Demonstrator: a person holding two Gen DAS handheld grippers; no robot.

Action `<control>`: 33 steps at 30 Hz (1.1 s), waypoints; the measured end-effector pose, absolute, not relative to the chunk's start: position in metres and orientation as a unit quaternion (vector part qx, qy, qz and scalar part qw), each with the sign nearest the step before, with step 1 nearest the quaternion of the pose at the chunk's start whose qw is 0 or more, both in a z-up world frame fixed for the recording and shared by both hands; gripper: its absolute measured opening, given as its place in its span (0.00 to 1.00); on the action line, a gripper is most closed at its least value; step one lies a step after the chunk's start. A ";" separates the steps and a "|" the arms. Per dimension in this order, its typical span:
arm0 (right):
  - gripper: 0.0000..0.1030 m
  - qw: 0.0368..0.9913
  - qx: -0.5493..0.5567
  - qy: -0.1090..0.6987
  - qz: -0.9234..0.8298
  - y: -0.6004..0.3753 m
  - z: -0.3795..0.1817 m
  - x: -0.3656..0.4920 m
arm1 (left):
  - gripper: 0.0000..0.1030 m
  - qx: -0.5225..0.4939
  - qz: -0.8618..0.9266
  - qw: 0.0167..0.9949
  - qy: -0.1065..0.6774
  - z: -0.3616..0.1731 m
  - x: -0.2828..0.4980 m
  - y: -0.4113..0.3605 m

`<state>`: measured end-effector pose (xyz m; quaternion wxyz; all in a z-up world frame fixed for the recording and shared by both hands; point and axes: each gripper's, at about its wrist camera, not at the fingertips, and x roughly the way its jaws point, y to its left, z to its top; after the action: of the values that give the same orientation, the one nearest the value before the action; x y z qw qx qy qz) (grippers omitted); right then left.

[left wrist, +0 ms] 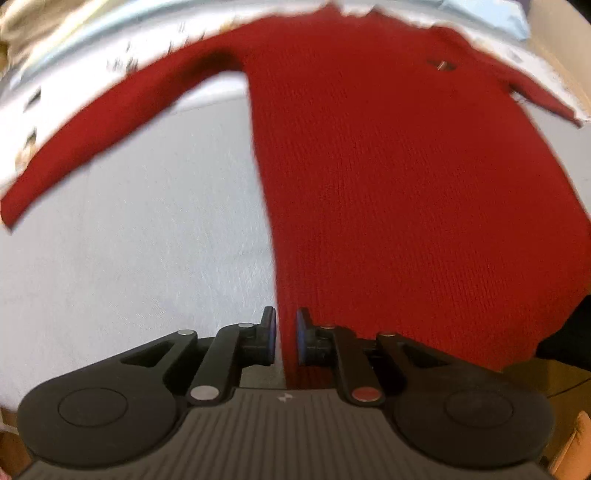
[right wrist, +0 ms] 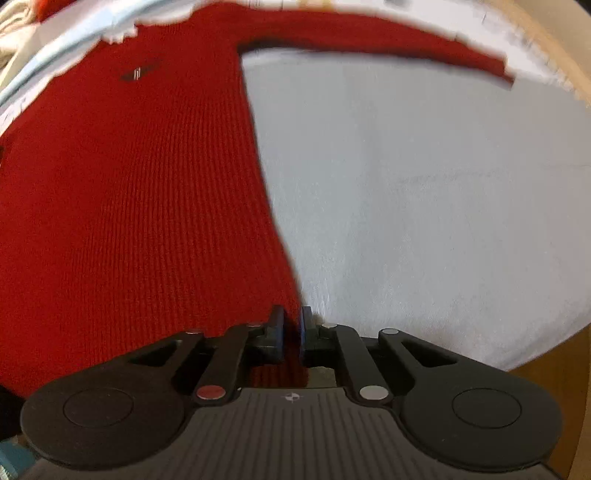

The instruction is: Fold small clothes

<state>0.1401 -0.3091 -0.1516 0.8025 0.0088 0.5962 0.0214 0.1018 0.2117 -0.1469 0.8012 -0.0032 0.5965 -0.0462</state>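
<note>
A red knit sweater (left wrist: 388,177) lies spread flat on a white cloth surface (left wrist: 129,266), sleeves stretched out to both sides. A small dark emblem (left wrist: 441,65) sits on its chest. My left gripper (left wrist: 286,338) is shut on the sweater's bottom left hem corner. In the right wrist view the sweater (right wrist: 129,203) fills the left half, and my right gripper (right wrist: 293,334) is shut on its bottom right hem corner. Both views are blurred by motion.
The white cloth (right wrist: 424,221) covers a table with a wooden edge (right wrist: 554,369) at the lower right. Light blue fabric (right wrist: 74,33) lies beyond the collar. Beige material (left wrist: 22,26) shows at the far left.
</note>
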 end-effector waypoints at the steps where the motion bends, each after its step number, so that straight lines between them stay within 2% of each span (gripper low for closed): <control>1: 0.17 0.819 -0.005 0.573 0.020 -0.305 -0.145 0.139 | 0.12 -0.015 -0.060 0.805 0.590 -0.143 0.102 0.209; 2: 0.25 0.835 -0.018 0.550 0.022 -0.299 -0.137 0.138 | 0.12 -0.022 -0.072 0.806 0.587 -0.142 0.103 0.205; 4: 0.33 0.855 -0.021 0.516 0.050 -0.288 -0.127 0.136 | 0.13 -0.011 -0.082 0.799 0.595 -0.147 0.106 0.195; 7: 0.39 0.840 -0.037 0.532 0.104 -0.269 -0.139 0.136 | 0.25 0.039 -0.066 0.765 0.640 -0.174 0.115 0.183; 10: 0.41 0.777 -0.106 0.611 0.112 -0.249 -0.178 0.135 | 0.25 0.073 -0.048 0.754 0.651 -0.182 0.116 0.167; 12: 0.41 0.785 -0.130 0.595 0.114 -0.240 -0.177 0.135 | 0.27 0.059 -0.040 0.772 0.632 -0.173 0.122 0.163; 15: 0.41 0.819 -0.069 0.562 0.099 -0.245 -0.156 0.140 | 0.36 0.040 -0.036 0.795 0.605 -0.157 0.133 0.157; 17: 0.42 0.822 -0.066 0.560 0.084 -0.243 -0.154 0.144 | 0.42 0.029 -0.031 0.797 0.603 -0.152 0.138 0.153; 18: 0.42 0.812 -0.083 0.572 0.079 -0.238 -0.163 0.143 | 0.42 0.022 -0.030 0.795 0.606 -0.152 0.141 0.151; 20: 0.50 0.776 -0.111 0.615 0.081 -0.229 -0.180 0.144 | 0.43 0.009 -0.031 0.789 0.614 -0.153 0.144 0.146; 23: 0.51 0.782 -0.145 0.602 0.071 -0.211 -0.180 0.146 | 0.43 0.017 -0.036 0.783 0.621 -0.156 0.149 0.129; 28: 0.51 0.826 -0.099 0.552 0.063 -0.197 -0.154 0.150 | 0.45 0.029 -0.061 0.774 0.629 -0.164 0.150 0.114; 31: 0.53 0.775 -0.134 0.615 0.057 -0.186 -0.177 0.143 | 0.47 0.056 -0.060 0.753 0.653 -0.185 0.144 0.110; 33: 0.55 0.774 -0.149 0.613 0.047 -0.179 -0.180 0.140 | 0.47 0.062 -0.065 0.758 0.646 -0.182 0.143 0.109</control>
<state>0.1397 -0.1791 -0.1803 0.7741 -0.1494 0.6134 0.0467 0.1426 0.1094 -0.1824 0.7582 0.0617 0.6458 -0.0650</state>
